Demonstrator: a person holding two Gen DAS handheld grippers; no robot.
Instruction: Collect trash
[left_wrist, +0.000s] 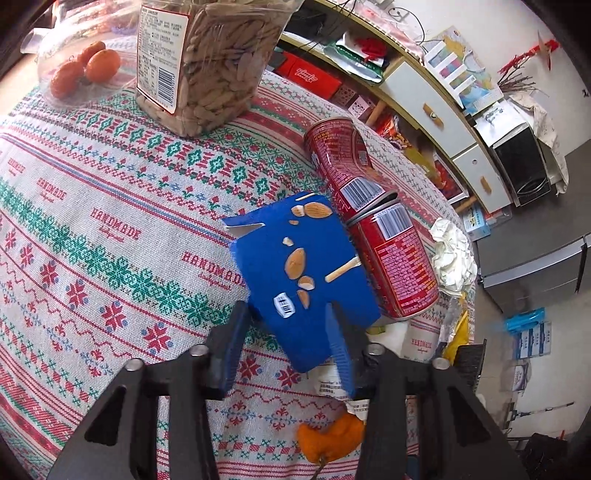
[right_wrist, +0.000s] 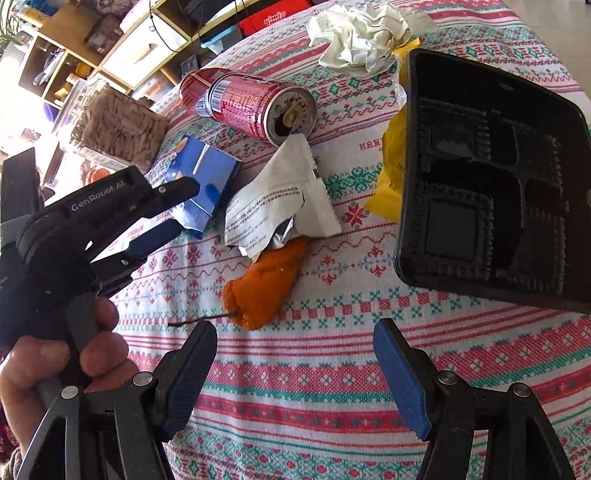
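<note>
A round table draped in a red-and-green patterned tablecloth (right_wrist: 332, 376) holds scattered trash. The left gripper (left_wrist: 291, 328) has its fingers spread on either side of a blue snack box (left_wrist: 303, 273) printed with almonds; whether they press it cannot be told. Touching the box lie two crushed red cans (left_wrist: 373, 221), with crumpled white paper (left_wrist: 452, 254) beyond. The right gripper (right_wrist: 295, 354) hangs wide apart above the cloth, near an orange peel (right_wrist: 266, 280), a torn white wrapper (right_wrist: 280, 195) and a black plastic tray (right_wrist: 487, 184).
</note>
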